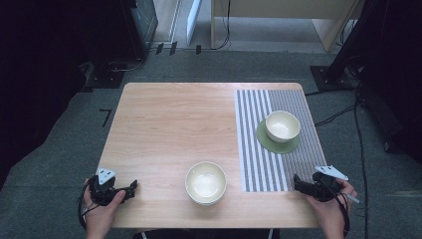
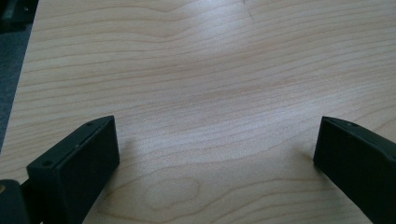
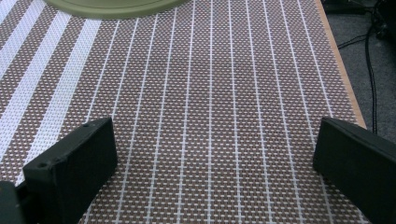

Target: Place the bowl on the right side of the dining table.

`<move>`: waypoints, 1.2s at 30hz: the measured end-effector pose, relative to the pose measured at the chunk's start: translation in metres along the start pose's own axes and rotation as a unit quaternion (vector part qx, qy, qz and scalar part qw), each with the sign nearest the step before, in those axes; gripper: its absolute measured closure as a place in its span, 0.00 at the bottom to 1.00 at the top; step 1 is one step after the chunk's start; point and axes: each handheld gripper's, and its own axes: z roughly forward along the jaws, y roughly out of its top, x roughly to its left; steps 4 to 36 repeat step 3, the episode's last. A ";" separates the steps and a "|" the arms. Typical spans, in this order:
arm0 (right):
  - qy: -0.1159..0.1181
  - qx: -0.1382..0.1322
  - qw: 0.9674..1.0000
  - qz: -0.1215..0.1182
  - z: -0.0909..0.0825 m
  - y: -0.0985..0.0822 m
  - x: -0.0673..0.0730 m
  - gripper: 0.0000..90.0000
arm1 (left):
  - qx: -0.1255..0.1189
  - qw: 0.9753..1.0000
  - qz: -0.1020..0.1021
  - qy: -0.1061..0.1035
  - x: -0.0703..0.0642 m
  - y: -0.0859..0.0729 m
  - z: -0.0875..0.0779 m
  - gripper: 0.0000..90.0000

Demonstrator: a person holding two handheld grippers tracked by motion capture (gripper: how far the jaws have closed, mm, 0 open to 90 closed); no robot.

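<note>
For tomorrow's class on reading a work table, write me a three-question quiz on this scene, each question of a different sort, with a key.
1. True or false: the far bowl stands on a green saucer.
2. Which gripper rests over the striped mat? A) left gripper B) right gripper C) both
3. Fill in: the near bowl sits on the bare ____ of the table, left of the mat.

Key
1. True; the saucer lies on the mat.
2. B; the right gripper view shows its open jaws over the weave, while the left gripper's open jaws are over bare wood.
3. wood
</note>
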 end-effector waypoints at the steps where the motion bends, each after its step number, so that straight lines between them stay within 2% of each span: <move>1: 0.000 0.000 1.000 0.000 0.000 0.000 0.000 0.00 | 0.000 1.000 0.000 0.000 0.000 0.000 0.000 0.00; 36: 0.003 -0.002 1.000 0.003 0.000 0.000 -0.001 0.00 | 0.000 1.000 0.000 0.000 0.000 0.000 0.000 0.00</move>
